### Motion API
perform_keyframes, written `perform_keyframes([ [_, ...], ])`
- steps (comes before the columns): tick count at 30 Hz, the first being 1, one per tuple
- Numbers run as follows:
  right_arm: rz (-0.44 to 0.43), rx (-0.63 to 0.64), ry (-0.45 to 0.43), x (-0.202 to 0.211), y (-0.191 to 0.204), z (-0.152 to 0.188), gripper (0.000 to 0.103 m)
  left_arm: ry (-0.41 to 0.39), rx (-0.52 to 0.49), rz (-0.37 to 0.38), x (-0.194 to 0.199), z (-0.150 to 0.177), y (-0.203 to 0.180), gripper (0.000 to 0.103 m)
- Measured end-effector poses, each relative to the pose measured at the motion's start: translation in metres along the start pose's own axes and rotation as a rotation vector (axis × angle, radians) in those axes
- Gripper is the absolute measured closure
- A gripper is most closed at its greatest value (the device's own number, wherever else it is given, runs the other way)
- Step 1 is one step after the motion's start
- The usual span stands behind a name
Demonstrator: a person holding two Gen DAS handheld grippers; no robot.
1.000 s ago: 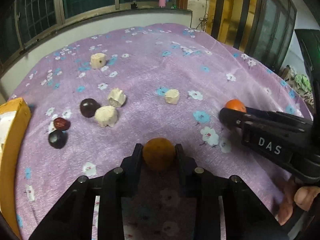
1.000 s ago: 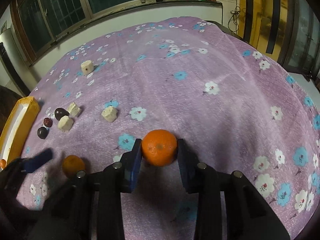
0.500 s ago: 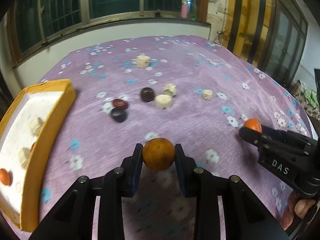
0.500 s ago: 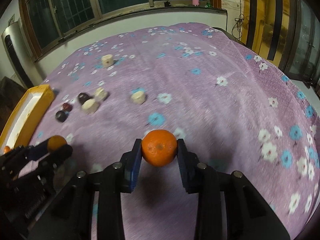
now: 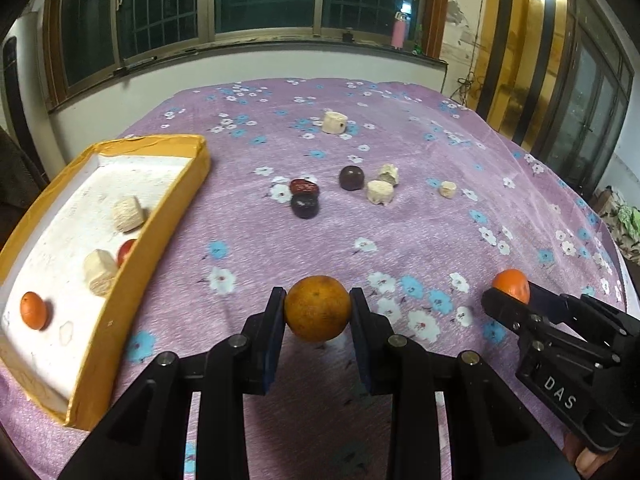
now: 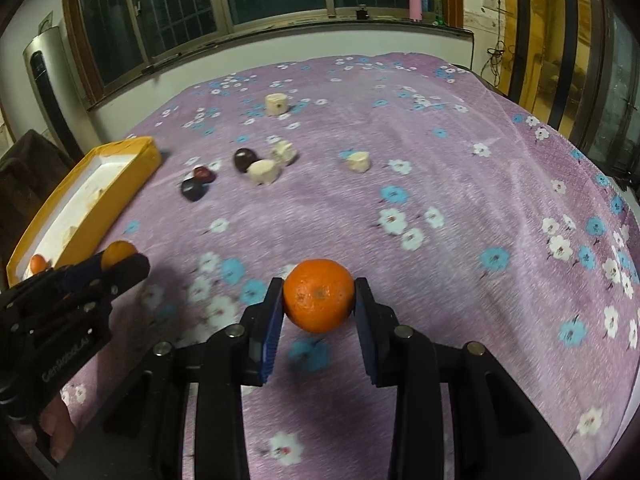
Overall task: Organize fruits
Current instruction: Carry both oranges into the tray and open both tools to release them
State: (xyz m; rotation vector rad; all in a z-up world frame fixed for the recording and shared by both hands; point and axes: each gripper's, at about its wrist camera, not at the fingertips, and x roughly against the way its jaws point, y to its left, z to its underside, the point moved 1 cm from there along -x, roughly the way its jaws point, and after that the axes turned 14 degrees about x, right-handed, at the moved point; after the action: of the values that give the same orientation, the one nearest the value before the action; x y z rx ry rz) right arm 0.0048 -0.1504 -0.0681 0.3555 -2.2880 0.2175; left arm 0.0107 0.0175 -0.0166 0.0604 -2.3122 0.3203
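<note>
My left gripper (image 5: pixel 318 308) is shut on a dull orange tangerine (image 5: pixel 318 309), held above the purple flowered cloth just right of the yellow-rimmed tray (image 5: pixel 164 220). My right gripper (image 6: pixel 319 295) is shut on a brighter orange tangerine (image 6: pixel 319 295). In the left wrist view the right gripper (image 5: pixel 510 294) shows at the right edge with its fruit (image 5: pixel 511 285). In the right wrist view the left gripper (image 6: pixel 120 260) shows at the left with its fruit (image 6: pixel 117 252). The tray holds a small orange fruit (image 5: pixel 34 309), a red fruit (image 5: pixel 127 251) and two pale chunks (image 5: pixel 128 213).
On the cloth beyond lie two dark round fruits (image 5: pixel 351 178), a red date (image 5: pixel 304 187) and several pale chunks (image 5: pixel 380 192), one (image 5: pixel 334 122) farther back. A window wall stands behind the table. A pink bottle (image 5: pixel 398 35) sits on the sill.
Both grippers have swung left across the cloth with their tangerines. The tray has come fully into the left wrist view, and the loose fruits have shifted right and farther off.
</note>
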Motion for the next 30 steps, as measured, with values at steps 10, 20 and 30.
perform_keyframes([
  [10,-0.025,0.046,-0.019,0.007,0.028,-0.002,0.067,-0.021,0.037,-0.043,0.009,-0.004,0.025,0.072],
  [20,-0.073,0.095,-0.042,0.006,0.06,-0.016,0.067,-0.064,0.078,-0.09,0.026,-0.015,0.058,0.072],
  [30,-0.127,0.149,-0.082,0.005,0.1,-0.039,0.067,-0.106,0.15,-0.144,0.041,-0.031,0.105,0.072],
])
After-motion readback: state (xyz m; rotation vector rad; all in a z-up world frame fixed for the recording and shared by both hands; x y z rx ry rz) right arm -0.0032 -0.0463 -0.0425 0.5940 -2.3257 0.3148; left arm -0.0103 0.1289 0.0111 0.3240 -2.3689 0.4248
